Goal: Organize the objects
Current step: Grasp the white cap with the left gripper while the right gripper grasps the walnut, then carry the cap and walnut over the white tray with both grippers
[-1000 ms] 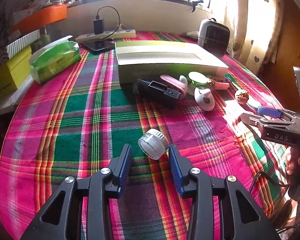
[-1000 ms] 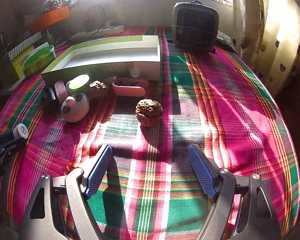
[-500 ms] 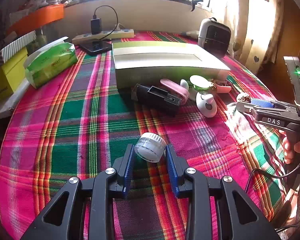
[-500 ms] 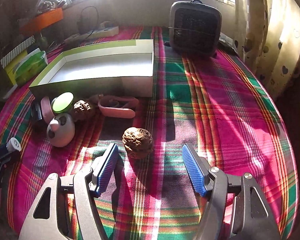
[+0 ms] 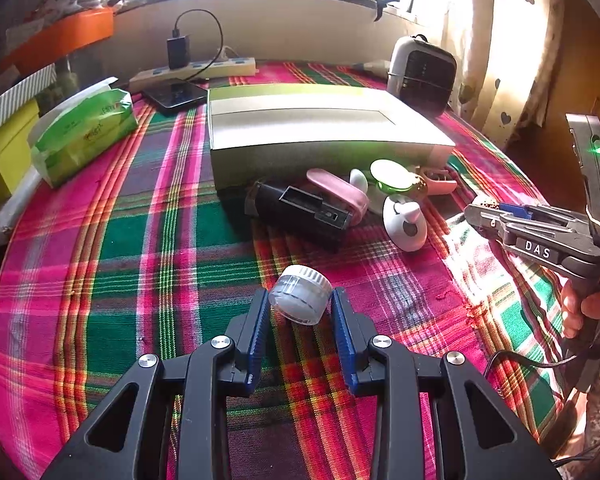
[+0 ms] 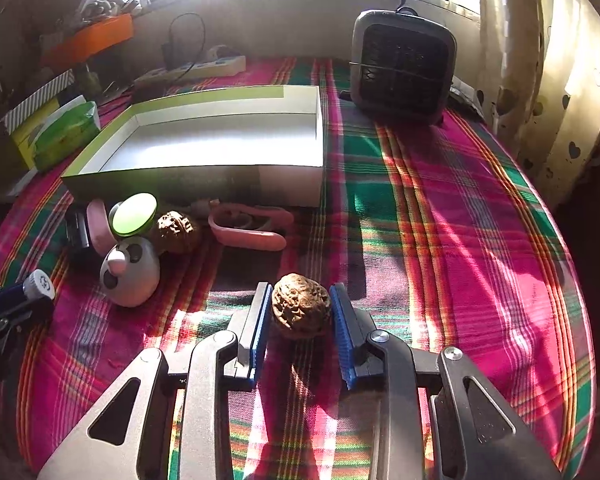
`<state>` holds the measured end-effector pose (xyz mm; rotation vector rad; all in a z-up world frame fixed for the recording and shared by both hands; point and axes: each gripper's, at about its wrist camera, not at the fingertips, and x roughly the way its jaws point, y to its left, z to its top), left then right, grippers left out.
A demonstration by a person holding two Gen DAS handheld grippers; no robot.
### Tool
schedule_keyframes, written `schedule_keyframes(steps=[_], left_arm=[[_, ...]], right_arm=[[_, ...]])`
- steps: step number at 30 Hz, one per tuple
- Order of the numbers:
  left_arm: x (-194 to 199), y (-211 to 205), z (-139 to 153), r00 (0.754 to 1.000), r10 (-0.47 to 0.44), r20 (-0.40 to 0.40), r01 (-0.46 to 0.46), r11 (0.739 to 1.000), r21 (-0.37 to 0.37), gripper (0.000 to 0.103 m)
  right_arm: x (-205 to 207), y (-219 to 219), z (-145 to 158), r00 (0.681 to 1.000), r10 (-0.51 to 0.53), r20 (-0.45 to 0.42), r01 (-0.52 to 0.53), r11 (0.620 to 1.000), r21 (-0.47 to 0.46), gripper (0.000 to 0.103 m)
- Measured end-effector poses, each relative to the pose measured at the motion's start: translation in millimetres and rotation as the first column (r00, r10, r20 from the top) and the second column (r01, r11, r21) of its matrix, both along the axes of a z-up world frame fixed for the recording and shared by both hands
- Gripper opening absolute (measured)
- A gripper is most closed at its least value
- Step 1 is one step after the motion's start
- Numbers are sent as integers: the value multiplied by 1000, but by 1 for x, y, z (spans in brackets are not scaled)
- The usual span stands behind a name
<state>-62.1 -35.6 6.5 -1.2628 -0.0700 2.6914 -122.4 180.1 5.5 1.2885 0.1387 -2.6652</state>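
Landmark: shallow rectangular cardboard box (image 6: 204, 148), green outside and white inside, lying open on the pink-and-green plaid tablecloth (image 6: 440, 208)

Left gripper (image 5: 301, 312): blue-padded fingers pressed against both sides of a small round clear jar with a ribbed white cap (image 5: 300, 295), clamped on it. The jar is tilted, cap away from the camera, well in front of the box's near wall and above the cloth; whether it touches the cloth cannot be told

Right gripper (image 6: 299, 311): blue pads sit against both flanks of a wrinkled brown walnut (image 6: 300, 310), gripping it. The nut is in front of the box's near right corner, low over the cloth; contact with the cloth cannot be told

Loose items along the box's near wall, right wrist view:
- pale pink open-sided plastic holder (image 6: 250, 226), just beside the wall
- second brown walnut (image 6: 176, 230), left of that holder
- round lime-green disc (image 6: 134, 214), tilted, touching the second walnut
- white egg-shaped toy with dark spots and a pink nose (image 6: 130, 272), nearer the camera than the disc
- pink oblong case (image 6: 98, 226) and a black rectangular device (image 5: 300, 212), at the left end of the group

Behind the box's right corner: grey desk fan with a dark grille (image 6: 404, 68). Left of the box: green tissue pack (image 5: 84, 132). Behind the box: white power strip (image 5: 196, 72)
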Motion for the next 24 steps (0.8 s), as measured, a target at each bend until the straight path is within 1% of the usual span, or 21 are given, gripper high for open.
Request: schedule_keyframes(steps=[10, 18, 24], left_arm=[[-8, 2, 9, 1000, -10, -6, 10, 1000, 15, 29], [-21, 4, 30, 999, -20, -48, 21, 1000, 20, 29], [-40, 10, 42, 997, -40, -72, 41, 999, 14, 29]], right_arm=[[2, 0, 4, 1000, -2, 0, 2, 999, -32, 31], [-2, -5, 25, 999, 21, -43, -23, 998, -53, 31], [-14, -11, 36, 997, 41, -61, -45, 997, -65, 31]])
